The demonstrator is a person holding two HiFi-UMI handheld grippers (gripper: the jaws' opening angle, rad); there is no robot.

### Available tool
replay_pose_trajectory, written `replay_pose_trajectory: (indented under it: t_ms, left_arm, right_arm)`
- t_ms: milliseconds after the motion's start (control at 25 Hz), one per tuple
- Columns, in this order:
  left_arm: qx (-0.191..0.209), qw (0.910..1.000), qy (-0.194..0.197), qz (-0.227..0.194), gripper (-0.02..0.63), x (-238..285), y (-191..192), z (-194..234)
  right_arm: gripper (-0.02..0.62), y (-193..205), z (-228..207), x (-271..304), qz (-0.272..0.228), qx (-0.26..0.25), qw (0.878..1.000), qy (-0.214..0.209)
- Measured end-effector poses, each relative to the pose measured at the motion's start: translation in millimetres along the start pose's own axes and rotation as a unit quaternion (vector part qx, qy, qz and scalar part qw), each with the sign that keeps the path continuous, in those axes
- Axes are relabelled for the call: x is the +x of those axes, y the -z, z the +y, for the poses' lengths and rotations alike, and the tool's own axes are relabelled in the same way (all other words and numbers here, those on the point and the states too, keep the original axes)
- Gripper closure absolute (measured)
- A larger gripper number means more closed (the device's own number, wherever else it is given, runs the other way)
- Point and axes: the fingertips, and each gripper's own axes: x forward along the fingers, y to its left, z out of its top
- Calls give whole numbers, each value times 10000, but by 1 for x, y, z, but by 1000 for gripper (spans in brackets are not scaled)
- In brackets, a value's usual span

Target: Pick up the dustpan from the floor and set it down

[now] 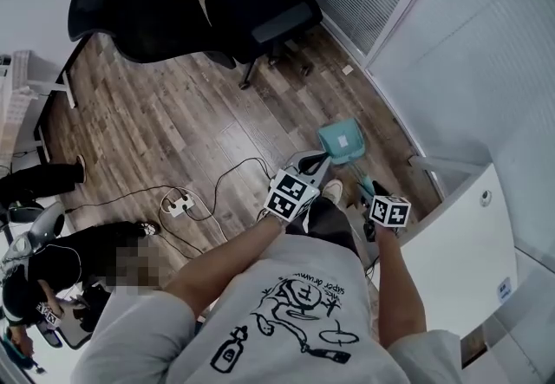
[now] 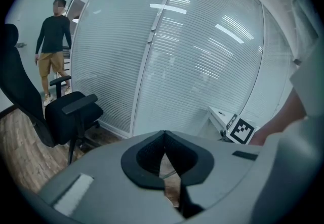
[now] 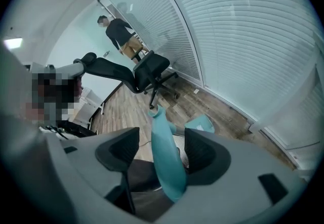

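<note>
The teal dustpan [image 1: 341,141] stands on the wood floor by the glass wall, just ahead of my feet. Its long teal handle [image 3: 164,157] rises up between the jaws of my right gripper [image 3: 162,134], whose pads stand apart from it on both sides, so the gripper is open. In the head view the right gripper [image 1: 369,190] hangs over the handle's top end. My left gripper [image 1: 317,165] hovers just left of the pan, and in the left gripper view the left gripper [image 2: 163,139] is shut with nothing between its pads.
Two black office chairs [image 1: 260,5] [image 1: 130,14] stand farther out on the floor. A power strip with cables [image 1: 178,203] lies to the left. A white cabinet [image 1: 460,252] is close on the right. One person stands by the blinds [image 2: 53,41]; another sits at lower left [image 1: 61,270].
</note>
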Motion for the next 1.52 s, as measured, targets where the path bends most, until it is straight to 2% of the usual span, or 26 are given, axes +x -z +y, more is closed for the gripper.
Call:
replay_pose_trajectory:
  t_ms: [240, 480, 840, 1200, 1400, 1520]
  left_arm:
    - [57, 10000, -16, -21, 613, -7, -3, 0]
    - [71, 10000, -43, -29, 612, -12, -4, 4]
    - [-36, 9994, -132, -310, 612, -34, -37, 15]
    - [-211, 9956, -306, -865, 612, -78, -88, 22]
    - [-91, 9903, -359, -1338, 612, -111, -137, 19]
    - [76, 9858, -333, -1646, 612, -132, -171, 12]
  right_arm:
    - [344, 8, -9, -5, 111, -359, 9987, 340]
    - [344, -3, -3, -10, -37, -540, 9978, 381]
    - [345, -83, 66, -52, -879, -1317, 9873, 126]
    - [357, -177, 163, -118, -1893, -2099, 9588, -287]
    - [455, -224, 214, -166, -2523, -2489, 9346, -298]
    - [487, -242, 242, -195, -2815, -2697, 9204, -293]
